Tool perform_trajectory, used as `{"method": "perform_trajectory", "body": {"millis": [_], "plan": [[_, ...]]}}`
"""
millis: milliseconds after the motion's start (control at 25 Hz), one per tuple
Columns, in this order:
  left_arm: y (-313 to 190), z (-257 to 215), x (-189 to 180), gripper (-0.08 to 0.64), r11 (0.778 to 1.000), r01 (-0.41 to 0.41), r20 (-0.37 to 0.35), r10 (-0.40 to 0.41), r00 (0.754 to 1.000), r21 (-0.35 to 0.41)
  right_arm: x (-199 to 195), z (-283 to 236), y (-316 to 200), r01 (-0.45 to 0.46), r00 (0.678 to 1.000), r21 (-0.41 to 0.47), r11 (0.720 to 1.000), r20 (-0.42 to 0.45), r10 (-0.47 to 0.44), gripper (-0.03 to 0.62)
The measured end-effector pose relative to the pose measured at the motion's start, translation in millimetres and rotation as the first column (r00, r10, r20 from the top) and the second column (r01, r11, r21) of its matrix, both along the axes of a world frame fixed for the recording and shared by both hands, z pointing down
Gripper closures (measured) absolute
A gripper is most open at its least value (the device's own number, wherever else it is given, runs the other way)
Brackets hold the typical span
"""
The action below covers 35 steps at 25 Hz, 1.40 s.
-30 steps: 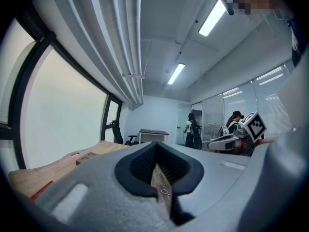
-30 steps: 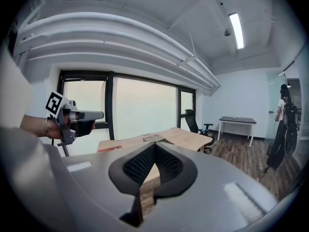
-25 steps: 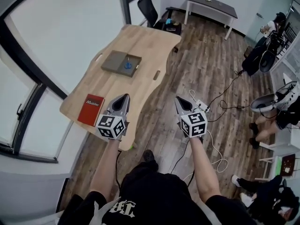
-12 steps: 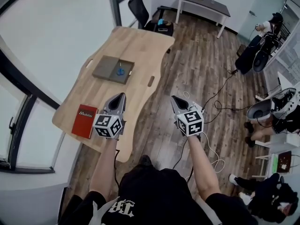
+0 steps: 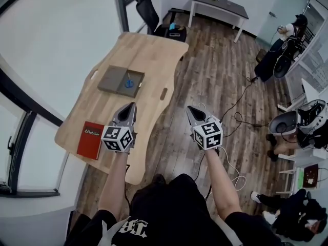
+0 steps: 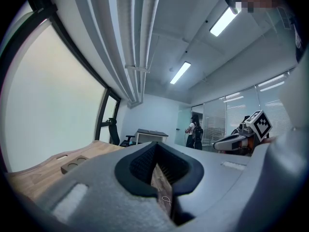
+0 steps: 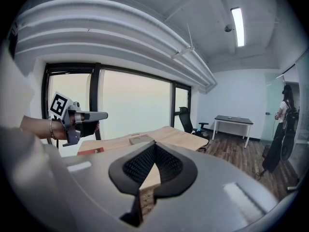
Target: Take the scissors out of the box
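Note:
A flat grey-brown box [image 5: 114, 79] lies on the wooden table [image 5: 148, 55], and blue-handled scissors [image 5: 129, 82] rest in its right part. My left gripper [image 5: 132, 106] hovers over the table's near edge, short of the box, with its jaws shut and nothing held. My right gripper [image 5: 188, 108] hangs over the floor to the right of the table, shut and empty. The left gripper view shows its own closed tips [image 6: 155, 146], the box [image 6: 73, 165] far left and the right gripper [image 6: 217, 142]. The right gripper view shows its closed tips [image 7: 154, 145], the box [image 7: 141, 139] and the left gripper [image 7: 100, 115].
A red book [image 5: 90, 139] lies at the table's near left corner. An office chair [image 5: 147, 4] and a dark side table [image 5: 218, 5] stand beyond. Cables [image 5: 233, 114] trail across the wood floor, and people sit and stand at the right edge [image 5: 300, 132].
Both grippers and the person have advanced toward the table; the box and red book now sit lower and nearer in the head view. Both grippers stay shut.

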State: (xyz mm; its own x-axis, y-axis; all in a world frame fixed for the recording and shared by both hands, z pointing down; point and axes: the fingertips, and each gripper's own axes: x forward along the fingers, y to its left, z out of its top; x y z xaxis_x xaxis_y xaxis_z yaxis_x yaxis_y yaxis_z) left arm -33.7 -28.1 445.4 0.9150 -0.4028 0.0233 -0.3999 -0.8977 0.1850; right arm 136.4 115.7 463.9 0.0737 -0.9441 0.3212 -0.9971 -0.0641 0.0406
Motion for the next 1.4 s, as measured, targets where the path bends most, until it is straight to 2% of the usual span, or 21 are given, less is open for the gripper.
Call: {"method": "perform_trajectory", "body": {"millis": [320,600,1400], "plan": [[-14,10,11,0.561,1.0,0.009,0.024,-0.009,1.0,-0.014,16,13,-13,-0.004,1.0,-0.015,1.0,0.031,0.004,0.588],[-48,11,27,0.561,0.998,0.054,0.037,-0.053,0.998,-0.015,39,18,-55,0.044,0.998,-0.011,0.999,0.047,-0.044,0.588],[-153,-9,166,0.561,0.985,0.17,0.068,-0.17,0.983,0.002,198,12,-184,0.164,0.983,-0.01,0.986,0.081,-0.163,0.588]]}}
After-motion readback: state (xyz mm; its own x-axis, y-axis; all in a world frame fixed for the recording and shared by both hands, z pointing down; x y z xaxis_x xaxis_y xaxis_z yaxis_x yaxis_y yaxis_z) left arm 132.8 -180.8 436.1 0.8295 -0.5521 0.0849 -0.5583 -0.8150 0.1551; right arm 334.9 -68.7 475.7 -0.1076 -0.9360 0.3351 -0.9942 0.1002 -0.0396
